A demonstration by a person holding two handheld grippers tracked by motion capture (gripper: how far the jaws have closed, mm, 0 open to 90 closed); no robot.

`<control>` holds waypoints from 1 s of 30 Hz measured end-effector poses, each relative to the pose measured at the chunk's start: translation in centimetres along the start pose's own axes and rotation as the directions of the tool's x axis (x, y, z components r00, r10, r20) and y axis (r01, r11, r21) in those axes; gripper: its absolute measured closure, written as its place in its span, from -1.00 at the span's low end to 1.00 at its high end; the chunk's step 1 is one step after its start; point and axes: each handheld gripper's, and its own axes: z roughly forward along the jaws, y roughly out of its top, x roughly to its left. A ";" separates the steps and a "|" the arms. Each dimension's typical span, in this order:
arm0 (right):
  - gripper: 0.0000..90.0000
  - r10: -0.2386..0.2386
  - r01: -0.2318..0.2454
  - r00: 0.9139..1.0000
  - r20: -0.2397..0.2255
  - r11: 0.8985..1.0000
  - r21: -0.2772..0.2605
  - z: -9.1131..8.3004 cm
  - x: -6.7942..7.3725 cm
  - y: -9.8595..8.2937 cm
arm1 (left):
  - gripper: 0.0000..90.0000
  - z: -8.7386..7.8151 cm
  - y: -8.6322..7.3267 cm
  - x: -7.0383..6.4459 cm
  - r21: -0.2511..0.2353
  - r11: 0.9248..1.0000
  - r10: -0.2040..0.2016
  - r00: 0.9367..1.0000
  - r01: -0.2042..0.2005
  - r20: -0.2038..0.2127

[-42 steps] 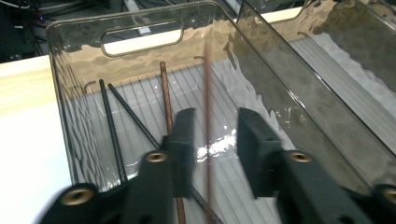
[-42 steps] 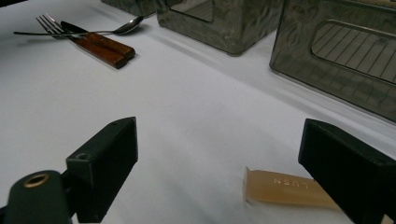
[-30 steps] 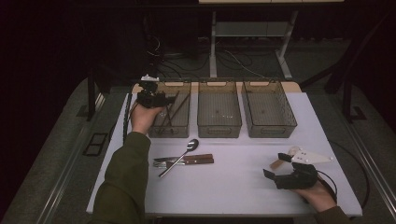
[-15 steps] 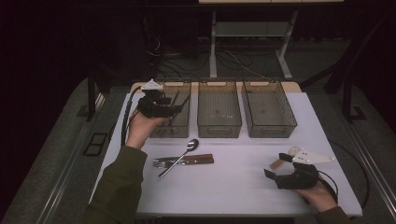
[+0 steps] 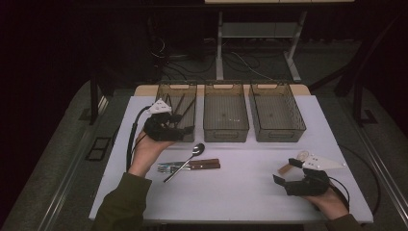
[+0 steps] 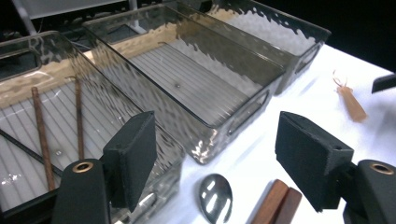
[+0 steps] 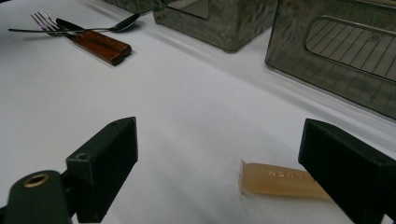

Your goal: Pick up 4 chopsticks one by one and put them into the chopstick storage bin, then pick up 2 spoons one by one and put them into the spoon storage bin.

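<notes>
My left gripper (image 5: 185, 131) (image 6: 219, 158) is open and empty, hovering at the near front corner of the left smoked-plastic bin (image 5: 177, 85) (image 6: 154, 140). That bin holds brown chopsticks (image 6: 39, 126). On the white table just below lie a steel spoon (image 5: 193, 153) (image 6: 215, 196) and a fork and knife with wooden handles (image 5: 204, 164) (image 6: 276, 205). My right gripper (image 5: 287, 174) (image 7: 224, 172) rests open at the near right. A small tan plastic piece (image 5: 283, 169) (image 7: 275, 179) lies between its jaws, untouched.
The middle bin (image 5: 226, 134) (image 6: 233, 107) and the right bin (image 5: 281, 135) stand in a row beyond the cutlery, both without contents. The white table top (image 5: 240, 197) has open room between the two hands. A cable trails from each gripper.
My left gripper has drawn back from above the left bin toward its near front edge, closer to the cutlery. The right gripper has stayed put.
</notes>
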 end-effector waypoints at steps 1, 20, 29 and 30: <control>-0.75 0.000 0.000 1.000 0.000 1.000 0.000 0.0 0.0 0.0 | -0.37 0.1 -0.2 -0.2 -0.007 1.000 0.000 1.000 0.000 0.004; -0.75 -0.005 0.005 1.000 0.000 1.000 -0.006 0.0 -0.1 0.1 | -0.45 2.2 -4.3 -1.9 0.059 0.998 -0.002 1.000 0.002 0.004; -0.75 -0.004 0.004 1.000 -0.002 1.000 -0.002 0.1 -0.1 0.1 | -0.32 3.8 -5.8 -1.7 0.139 0.990 -0.001 1.000 -0.001 0.014; -0.75 -0.005 0.005 1.000 -0.002 1.000 -0.001 0.2 -0.1 0.1 | -0.20 3.9 -5.9 -1.5 0.148 0.989 -0.006 1.000 0.001 0.031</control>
